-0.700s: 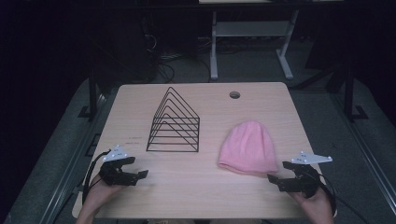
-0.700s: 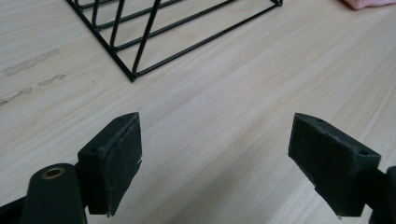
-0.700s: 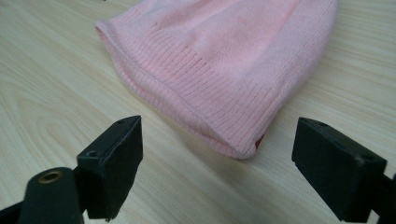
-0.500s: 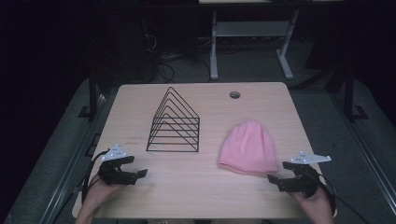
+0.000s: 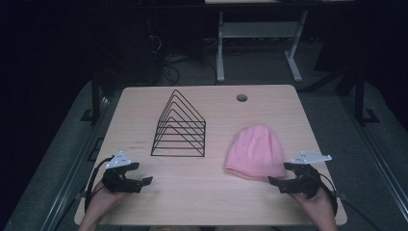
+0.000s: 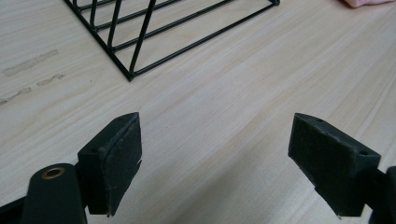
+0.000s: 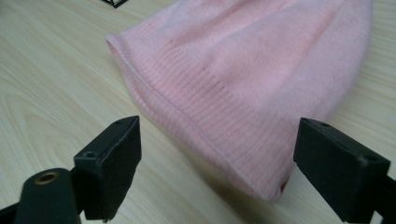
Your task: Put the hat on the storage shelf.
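Note:
A pink knit beanie (image 5: 257, 151) lies flat on the wooden table (image 5: 202, 207), right of centre, with its ribbed brim towards me. My right gripper (image 5: 281, 173) rests low at the brim's right corner, open. In the right gripper view the jaws (image 7: 217, 140) stand wide apart, and the beanie's brim (image 7: 261, 70) lies just ahead of them, untouched. A black wire rack (image 5: 180, 127) of nested triangles stands left of centre. My left gripper (image 5: 138, 174) sits near the front left of the table, open. Bare wood lies between its pads (image 6: 116, 154), with the rack's corner (image 6: 140, 42) ahead.
A round cable hole (image 5: 242, 97) sits near the table's far edge. Beyond the table are a dark floor, cables and the white legs of another desk (image 5: 220, 48). The table's front edge is close under both hands.

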`<state>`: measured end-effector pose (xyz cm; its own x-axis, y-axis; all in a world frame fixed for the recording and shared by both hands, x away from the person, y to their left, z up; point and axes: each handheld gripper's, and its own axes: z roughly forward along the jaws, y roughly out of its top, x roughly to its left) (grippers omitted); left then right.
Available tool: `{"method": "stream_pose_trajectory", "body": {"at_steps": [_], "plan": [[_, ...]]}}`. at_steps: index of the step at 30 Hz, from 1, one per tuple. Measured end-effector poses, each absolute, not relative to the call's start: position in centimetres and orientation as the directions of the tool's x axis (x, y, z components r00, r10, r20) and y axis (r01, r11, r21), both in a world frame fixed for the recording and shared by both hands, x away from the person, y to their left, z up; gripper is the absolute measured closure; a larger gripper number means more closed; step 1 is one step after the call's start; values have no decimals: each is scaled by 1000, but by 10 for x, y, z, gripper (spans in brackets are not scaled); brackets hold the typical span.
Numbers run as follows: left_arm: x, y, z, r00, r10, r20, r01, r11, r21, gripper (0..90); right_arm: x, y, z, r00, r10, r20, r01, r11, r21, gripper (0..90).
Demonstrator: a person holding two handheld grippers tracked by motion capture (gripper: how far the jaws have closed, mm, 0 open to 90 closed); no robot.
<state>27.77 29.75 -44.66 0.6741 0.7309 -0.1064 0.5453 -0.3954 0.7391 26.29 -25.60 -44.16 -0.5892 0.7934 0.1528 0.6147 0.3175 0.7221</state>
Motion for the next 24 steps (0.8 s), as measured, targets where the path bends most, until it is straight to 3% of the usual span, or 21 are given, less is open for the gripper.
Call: {"method": "stream_pose_trajectory", "body": {"at_steps": [24], "plan": [[280,303,-445,665,740,-102,543,-385,746,173,332,-249,-412,-594,779,198,659,330,676,147]]}}
